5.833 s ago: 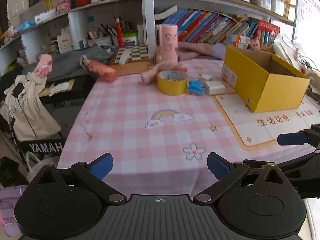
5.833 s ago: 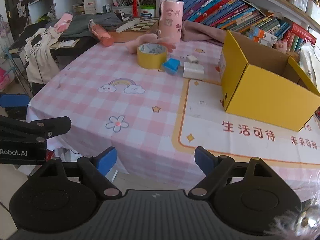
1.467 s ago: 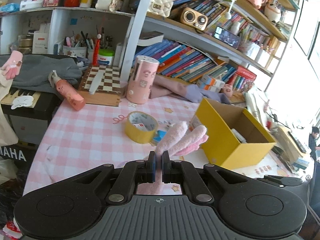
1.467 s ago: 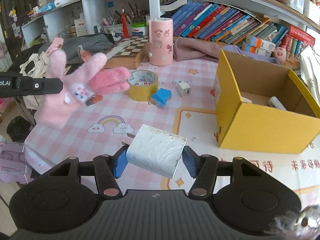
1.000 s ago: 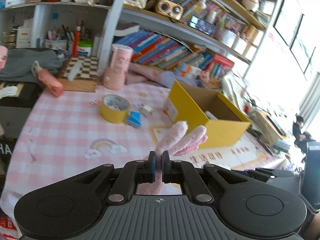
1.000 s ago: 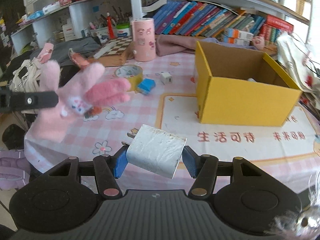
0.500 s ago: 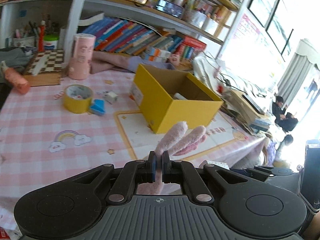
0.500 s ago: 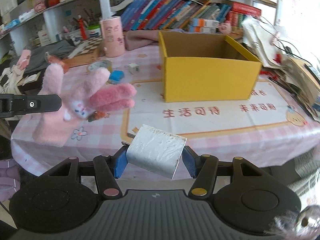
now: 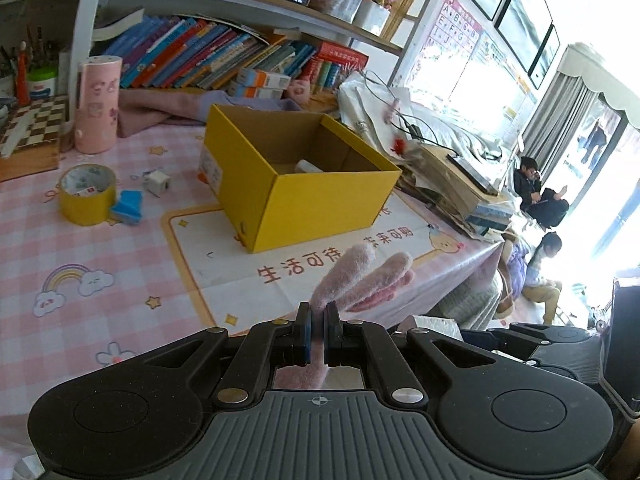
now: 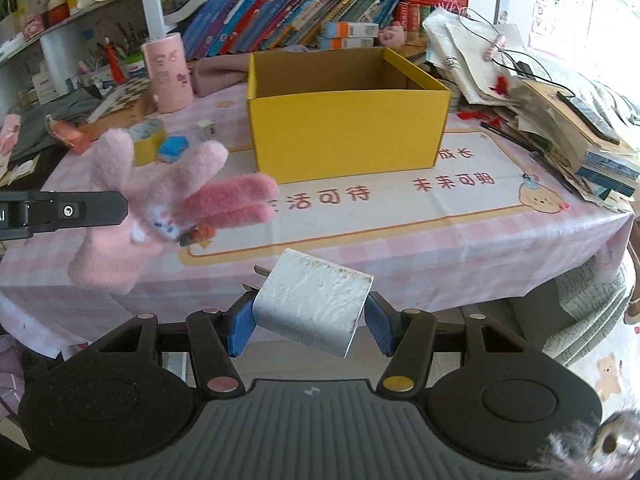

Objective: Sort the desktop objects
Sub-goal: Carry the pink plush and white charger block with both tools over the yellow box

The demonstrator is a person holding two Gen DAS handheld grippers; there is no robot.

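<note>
My left gripper (image 9: 317, 334) is shut on a pink fuzzy glove (image 9: 360, 280), held in the air over the table's front edge; the glove also shows in the right wrist view (image 10: 168, 208). My right gripper (image 10: 310, 326) is shut on a white plug adapter (image 10: 312, 306), held off the front of the table. The open yellow box (image 9: 296, 184) stands on the white mat (image 9: 240, 280), ahead of both grippers, with a small white item inside. It also shows in the right wrist view (image 10: 344, 128).
On the pink checked tablecloth (image 9: 80, 280) lie a yellow tape roll (image 9: 86, 194), a blue item (image 9: 128, 206) and a small white cube (image 9: 157, 181). A pink cylinder (image 9: 96, 108) stands behind. A pile of papers and books (image 10: 560, 120) crowds the right edge.
Both grippers have swung to the right with their loads, so the yellow box has come toward the middle of both views. Both grips are unchanged.
</note>
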